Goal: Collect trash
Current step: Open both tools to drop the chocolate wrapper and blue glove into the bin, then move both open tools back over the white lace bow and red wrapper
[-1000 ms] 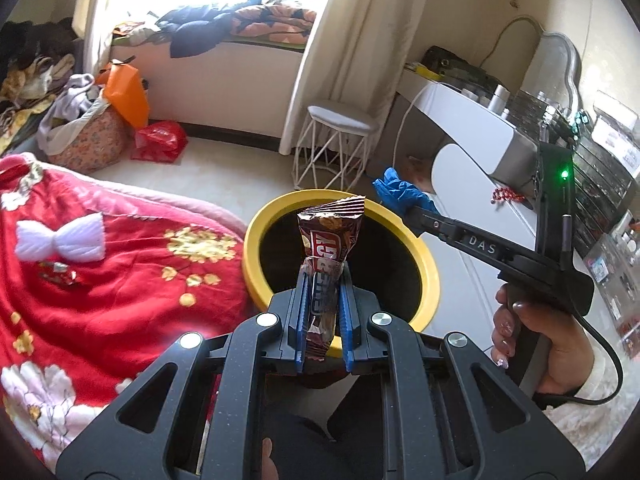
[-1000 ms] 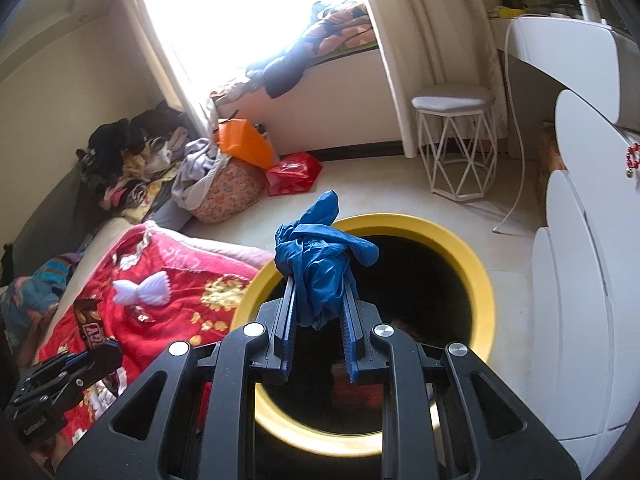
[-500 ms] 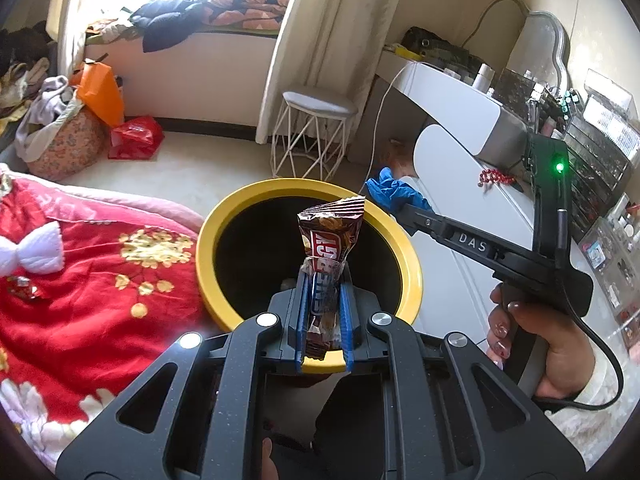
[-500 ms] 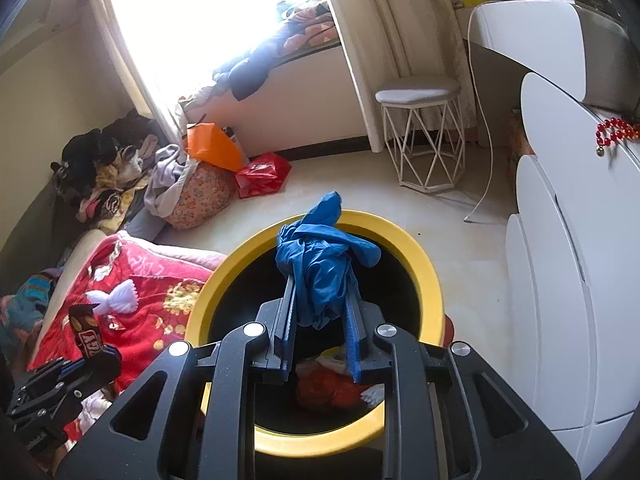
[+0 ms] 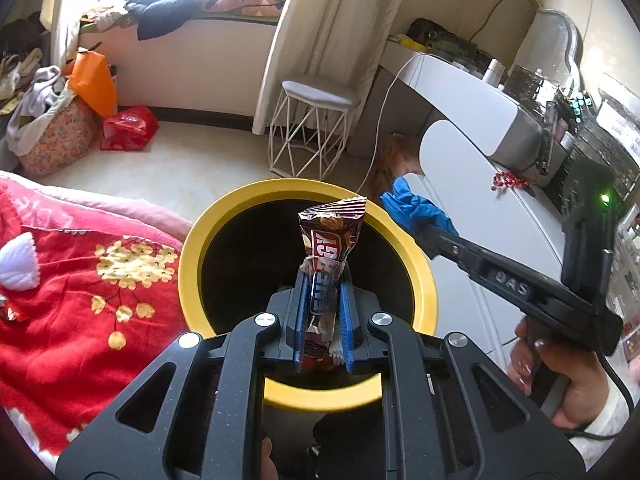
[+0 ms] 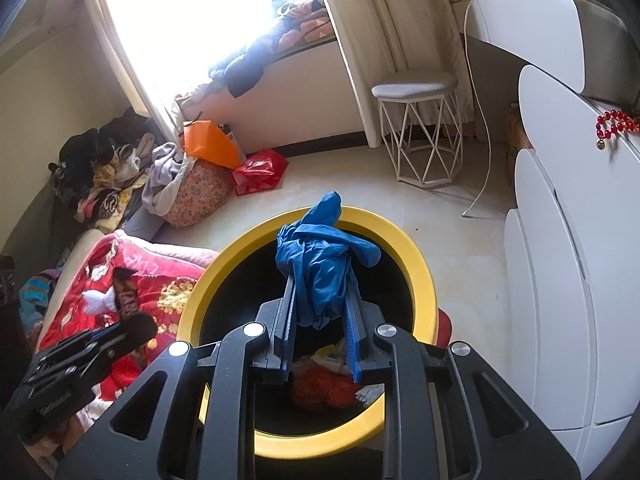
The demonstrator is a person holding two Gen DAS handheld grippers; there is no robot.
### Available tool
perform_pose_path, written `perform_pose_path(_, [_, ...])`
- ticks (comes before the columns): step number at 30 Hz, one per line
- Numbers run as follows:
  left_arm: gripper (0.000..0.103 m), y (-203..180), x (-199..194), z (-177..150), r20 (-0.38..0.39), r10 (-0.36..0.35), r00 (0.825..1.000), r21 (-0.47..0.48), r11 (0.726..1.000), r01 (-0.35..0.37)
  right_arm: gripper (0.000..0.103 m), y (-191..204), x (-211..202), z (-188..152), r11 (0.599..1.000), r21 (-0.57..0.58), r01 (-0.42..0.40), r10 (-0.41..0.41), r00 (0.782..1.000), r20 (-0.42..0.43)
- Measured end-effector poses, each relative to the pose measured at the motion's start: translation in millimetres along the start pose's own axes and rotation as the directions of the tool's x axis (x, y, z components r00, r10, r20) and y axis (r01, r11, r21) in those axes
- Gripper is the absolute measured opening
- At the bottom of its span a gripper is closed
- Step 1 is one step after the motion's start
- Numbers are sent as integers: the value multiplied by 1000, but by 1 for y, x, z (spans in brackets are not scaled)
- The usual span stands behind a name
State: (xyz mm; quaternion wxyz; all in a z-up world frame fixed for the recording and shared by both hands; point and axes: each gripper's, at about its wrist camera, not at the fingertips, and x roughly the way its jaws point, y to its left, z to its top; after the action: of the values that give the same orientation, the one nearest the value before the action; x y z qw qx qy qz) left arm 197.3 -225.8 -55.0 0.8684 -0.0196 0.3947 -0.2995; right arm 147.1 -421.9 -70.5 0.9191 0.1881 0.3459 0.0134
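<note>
Over the round black bin with the thick yellow rim you have both hands loaded. Your left gripper is clamped on a brown, crinkled snack wrapper with white lettering; its long axis runs straight out along the fingers and the free sealed end pokes past the tips. Look where that end sits: against the bin's dark mouth, inside the yellow ring, so by my reading a drop from here lands in the bin.

Your right gripper pinches a crumpled blue plastic bag or glove (I can't tell which), bunched and spilling above the finger pads. Its top reaches toward the far rim, but the bulk hangs over the opening, with red and white rubbish already lying at the bottom.

In the left view your right gripper comes in from the right across the rim. Both pieces look placed for release; the wrapper is the more centred, so I'd let that one fall first, then the blue one.
</note>
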Motion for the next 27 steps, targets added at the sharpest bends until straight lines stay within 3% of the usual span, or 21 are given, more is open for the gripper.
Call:
perform_pose_path(1, [9, 1, 1, 1, 0, 1, 1000, -3, 1000, -1, 22, 0, 0, 1, 1000, 0, 1, -1, 1000, 0])
perform_pose_path(3, [12, 4, 6, 4, -4, 0, 1000, -16, 1000, 0, 36, -3, 0, 2, 1000, 8, -3, 3, 1000, 4])
perform_pose_path(5, [34, 7, 10, 7, -8, -2, 1000, -25, 1000, 2, 46, -3, 0, 2, 1000, 16, -6, 6, 1000, 4])
perform_pose_path(9, [53, 13, 5, 10, 5, 18, 1000, -41, 999, -18, 56, -3, -4, 2, 1000, 17, 6, -7, 1000, 14])
perform_pose_path(11, [83, 14, -3, 11, 29, 42, 999, -41, 998, -41, 59, -3, -7, 2, 1000, 15, 15, -15, 1000, 27])
perform_pose_path(13, [92, 17, -11, 10, 53, 49, 997, -50, 998, -47, 62, -2, -11, 2, 1000, 14, 26, -27, 999, 46])
perform_pose_path(17, [92, 21, -29, 7, 91, 86, 992, -75, 994, -79, 72, 2, -22, 2, 1000, 20, 18, -20, 995, 95])
perform_pose_path(27, [92, 36, -81, -6, 202, 174, 964, -136, 979, -149, 75, 36, -36, 3, 996, -75, -58, 69, 986, 150])
